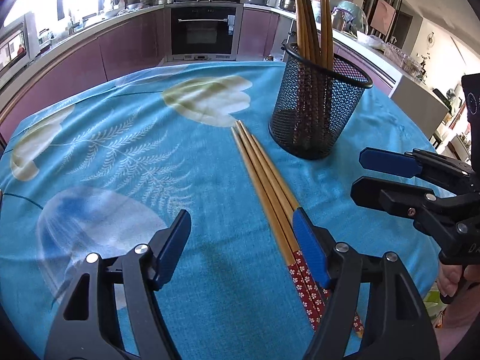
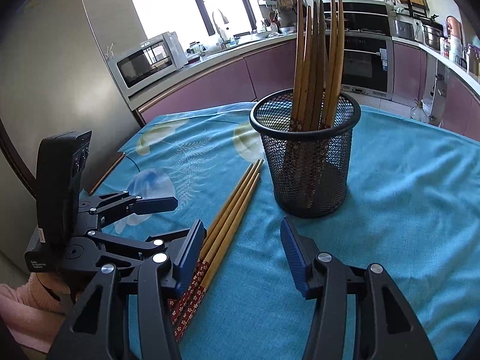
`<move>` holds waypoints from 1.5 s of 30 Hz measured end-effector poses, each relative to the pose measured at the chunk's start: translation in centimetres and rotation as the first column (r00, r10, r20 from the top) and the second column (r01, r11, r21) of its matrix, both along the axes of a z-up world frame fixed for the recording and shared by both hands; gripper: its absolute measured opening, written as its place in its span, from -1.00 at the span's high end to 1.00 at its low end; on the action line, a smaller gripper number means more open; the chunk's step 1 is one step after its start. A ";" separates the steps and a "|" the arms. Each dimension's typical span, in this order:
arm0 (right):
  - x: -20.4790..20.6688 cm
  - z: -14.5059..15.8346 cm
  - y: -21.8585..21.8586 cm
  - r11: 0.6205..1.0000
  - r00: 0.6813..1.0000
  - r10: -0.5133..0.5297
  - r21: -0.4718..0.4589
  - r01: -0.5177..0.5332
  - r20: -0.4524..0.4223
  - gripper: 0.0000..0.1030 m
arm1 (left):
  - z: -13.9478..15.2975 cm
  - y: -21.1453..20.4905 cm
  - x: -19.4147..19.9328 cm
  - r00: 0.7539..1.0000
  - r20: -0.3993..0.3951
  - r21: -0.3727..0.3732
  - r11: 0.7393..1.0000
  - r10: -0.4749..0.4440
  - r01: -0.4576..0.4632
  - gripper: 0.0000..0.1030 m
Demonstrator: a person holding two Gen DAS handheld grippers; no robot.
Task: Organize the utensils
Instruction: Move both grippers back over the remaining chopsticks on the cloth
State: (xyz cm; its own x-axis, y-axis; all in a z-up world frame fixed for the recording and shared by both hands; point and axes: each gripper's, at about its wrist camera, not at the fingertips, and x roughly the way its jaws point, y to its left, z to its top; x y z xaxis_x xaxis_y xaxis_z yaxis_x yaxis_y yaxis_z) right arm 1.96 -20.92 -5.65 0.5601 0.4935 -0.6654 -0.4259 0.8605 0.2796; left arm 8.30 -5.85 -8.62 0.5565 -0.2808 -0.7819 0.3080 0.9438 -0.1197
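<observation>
Three loose wooden chopsticks with red flower-patterned handles (image 1: 271, 192) (image 2: 228, 213) lay side by side on the tabletop, their narrow tips pointing toward the black wire-mesh cylindrical holder (image 1: 315, 111) (image 2: 309, 162) and ending just short of its base. The holder stood upright near them and carried a bundle of matching wooden chopsticks (image 1: 312, 21) (image 2: 318, 60), handles down, tips fanning slightly above the rim.

The left gripper (image 1: 241, 247) (image 2: 183, 214) was spread wide and grasped nothing. In the left wrist view its right blue-padded finger (image 1: 309, 246) sat right against the patterned handle ends of the loose chopsticks, on their outer side; whether it actually touched them could not be told. The other finger (image 1: 175, 246) hung well off to the side over bare cloth.

The right gripper (image 2: 243, 255) (image 1: 357, 174) was likewise released, jaws parted and empty. In the right wrist view its left finger (image 2: 190, 255) lay close beside the same handle ends, while its right finger (image 2: 295, 255) stood over the cloth in front of the holder.

The tabletop wore a turquoise cloth printed with pale flowers and fern fronds (image 1: 126, 156) (image 2: 405, 180). Beyond it ran a kitchen with mauve cabinet fronts (image 1: 120, 48) (image 2: 216, 84), a built-in black oven (image 1: 204, 30) (image 2: 363, 63), and a white microwave (image 2: 147, 60) on the counter.
</observation>
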 end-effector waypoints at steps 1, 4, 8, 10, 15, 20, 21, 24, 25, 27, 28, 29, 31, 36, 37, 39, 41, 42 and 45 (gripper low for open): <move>0.1 -0.1 0.1 1.000 1.000 -0.001 0.001 0.001 -0.004 -0.02 | -0.1 -0.1 0.0 1.000 -0.002 0.010 1.000 0.002 -0.002 -0.33; 0.0 -0.4 0.1 1.000 1.000 0.001 0.002 -0.001 -0.011 -0.02 | -0.4 -0.2 0.1 1.000 -0.016 0.023 1.000 0.003 -0.002 -0.33; -0.1 -0.8 0.2 1.000 1.000 0.010 0.002 -0.010 -0.022 -0.02 | -0.5 -0.5 0.1 1.000 -0.009 0.042 0.999 0.003 -0.003 -0.33; -0.1 -0.9 0.3 1.000 1.000 0.015 -0.002 -0.015 -0.028 -0.02 | -0.6 -0.5 0.1 1.000 -0.001 0.057 0.998 0.007 -0.007 -0.35; 0.0 -1.3 0.7 1.000 0.999 0.020 -0.007 -0.020 -0.039 -0.02 | -0.7 -0.3 0.2 1.000 -0.005 0.070 0.998 0.012 -0.012 -0.24; 0.1 -1.6 0.9 1.000 0.999 0.021 -0.019 -0.022 -0.050 -0.02 | -0.9 -0.2 -0.1 1.000 0.000 0.092 0.996 0.018 -0.018 -0.15; 0.1 -1.7 1.0 0.999 0.999 0.022 -0.025 -0.023 -0.049 -0.02 | -0.9 -0.1 -0.1 1.000 -0.002 0.086 0.996 0.019 -0.019 -0.14; 0.2 -1.8 1.5 0.998 0.999 0.022 -0.053 -0.025 -0.045 -0.02 | -0.8 0.2 0.1 1.000 -0.007 0.069 0.997 0.030 -0.030 -0.08; 0.2 -1.9 1.7 0.998 0.999 0.020 -0.063 -0.023 -0.044 -0.01 | -0.8 0.3 0.1 0.999 -0.007 0.066 0.997 0.032 -0.031 -0.07; 0.3 -2.2 1.9 0.997 0.999 0.018 -0.080 -0.022 -0.048 0.01 | -0.8 0.4 0.1 0.999 -0.009 0.061 0.998 0.034 -0.034 -0.05; 0.3 -2.3 2.1 0.996 0.999 0.014 -0.090 -0.019 -0.047 0.05 | -0.9 0.4 0.0 0.999 -0.009 0.060 0.998 0.036 -0.035 -0.04; 0.3 -2.4 2.2 0.995 0.999 0.012 -0.102 -0.016 -0.044 0.09 | -0.8 0.4 0.0 0.999 -0.009 0.056 0.998 0.037 -0.037 -0.04; 0.5 -2.6 2.5 0.993 0.999 0.012 -0.117 -0.017 -0.047 0.13 | -0.8 0.5 -0.1 0.999 -0.010 0.050 0.998 0.039 -0.038 -0.03; 0.5 -2.9 3.2 0.989 0.999 0.017 -0.143 -0.023 -0.046 0.16 | -0.8 0.7 -0.2 0.999 -0.010 0.042 0.998 0.039 -0.039 0.01; 0.5 -3.0 3.3 0.988 0.999 0.012 -0.154 -0.019 -0.047 0.18 | -0.8 0.7 -0.2 0.999 -0.010 0.041 0.998 0.039 -0.039 0.01; 0.5 -3.2 3.5 0.985 0.999 0.015 -0.169 -0.024 -0.051 0.23 | -0.8 0.7 -0.2 0.999 -0.010 0.040 0.998 0.038 -0.038 0.01; 0.5 -3.1 3.6 0.983 0.999 0.014 -0.180 -0.022 -0.045 0.24 | -0.8 0.7 -0.3 0.999 -0.010 0.037 0.999 0.038 -0.038 0.02; 0.5 -3.1 3.6 0.982 0.999 0.014 -0.187 -0.022 -0.044 0.26 | -0.8 0.8 -0.3 0.999 -0.011 0.035 0.999 0.038 -0.038 0.03; 0.4 -3.0 3.6 0.979 0.999 0.015 -0.201 -0.024 -0.047 0.32 | -0.8 0.8 -0.3 0.999 -0.012 0.027 0.999 0.036 -0.035 0.06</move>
State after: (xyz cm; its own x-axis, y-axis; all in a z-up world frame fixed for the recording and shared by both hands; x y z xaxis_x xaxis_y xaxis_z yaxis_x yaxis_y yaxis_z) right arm 2.41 -17.31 -8.67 0.5193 0.3576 -0.7761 -0.4341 0.8927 0.1209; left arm 7.96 -5.02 -9.39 0.5562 -0.2396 -0.7958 0.2729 0.9571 -0.0975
